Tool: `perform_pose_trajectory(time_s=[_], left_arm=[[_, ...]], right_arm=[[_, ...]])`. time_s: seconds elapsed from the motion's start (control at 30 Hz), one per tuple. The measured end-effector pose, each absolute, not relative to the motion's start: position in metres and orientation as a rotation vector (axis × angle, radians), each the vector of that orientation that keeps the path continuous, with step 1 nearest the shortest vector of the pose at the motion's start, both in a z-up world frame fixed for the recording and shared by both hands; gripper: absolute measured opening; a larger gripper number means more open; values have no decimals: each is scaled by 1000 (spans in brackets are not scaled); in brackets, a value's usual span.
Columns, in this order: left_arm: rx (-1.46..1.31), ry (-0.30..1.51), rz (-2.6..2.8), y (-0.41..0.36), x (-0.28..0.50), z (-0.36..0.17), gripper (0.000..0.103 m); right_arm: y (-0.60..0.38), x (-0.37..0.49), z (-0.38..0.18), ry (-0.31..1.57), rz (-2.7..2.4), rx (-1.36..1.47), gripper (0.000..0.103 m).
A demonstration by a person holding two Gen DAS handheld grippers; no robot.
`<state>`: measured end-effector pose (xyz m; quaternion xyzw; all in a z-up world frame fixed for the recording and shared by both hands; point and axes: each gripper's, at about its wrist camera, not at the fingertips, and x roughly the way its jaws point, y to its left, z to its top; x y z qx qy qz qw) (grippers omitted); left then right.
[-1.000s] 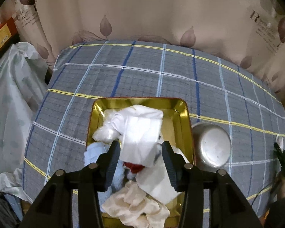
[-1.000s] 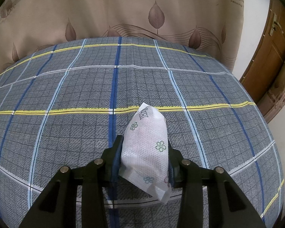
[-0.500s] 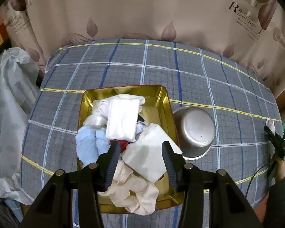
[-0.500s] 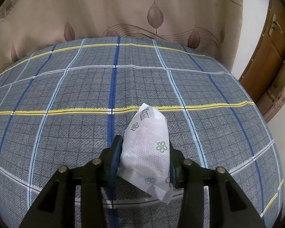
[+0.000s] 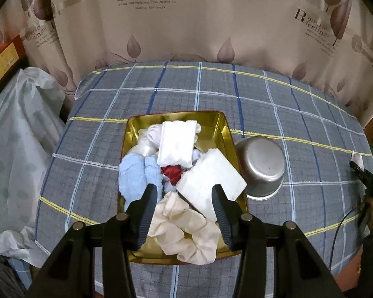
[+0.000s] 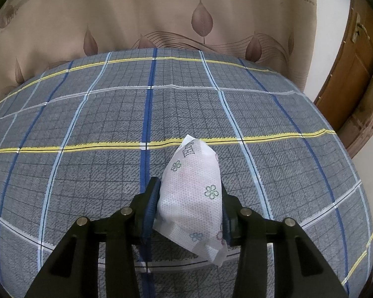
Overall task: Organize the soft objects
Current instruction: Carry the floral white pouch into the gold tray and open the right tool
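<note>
where curtains hang, plaid tablecloth (image 6: 92,129)

1. The gold tray (image 5: 227,134) is heaped with soft things, the steel bowl (image 5: 261,166) touching its right side.
2. The plaid worktop (image 6: 87,129) around the right tongs (image 6: 189,198) lies open.

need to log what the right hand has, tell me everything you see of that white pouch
The pouch is a small white packet of dotted, non-woven-looking material, printed with little green and blue flowers and a dark mark near its top. It looks soft and puffy, with a flat sealed edge at the bottom. It stands tilted between the right gripper's fingers, over the plaid cloth.
</note>
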<state>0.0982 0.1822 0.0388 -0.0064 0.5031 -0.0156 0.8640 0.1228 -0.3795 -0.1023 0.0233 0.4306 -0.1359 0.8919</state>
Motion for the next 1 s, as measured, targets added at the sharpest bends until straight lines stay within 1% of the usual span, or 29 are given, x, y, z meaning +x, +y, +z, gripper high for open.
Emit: perform_pose_trajectory(time_s=[0.17,0.33,0.8,1.0], left_arm=[[14,1015,-8,178,89,38,46],[25,997,12,176,79,35,47],[51,946,64,167,62,33,47],[4,953,71,174,59,30,47]], right_arm=[[-381,123,-103,894,-274,68,39],[-375,120,-101,892,-270,61,29],[-340,97,-92,921,-211,4,28],[-309,83,-84,952,-123,-30,28]])
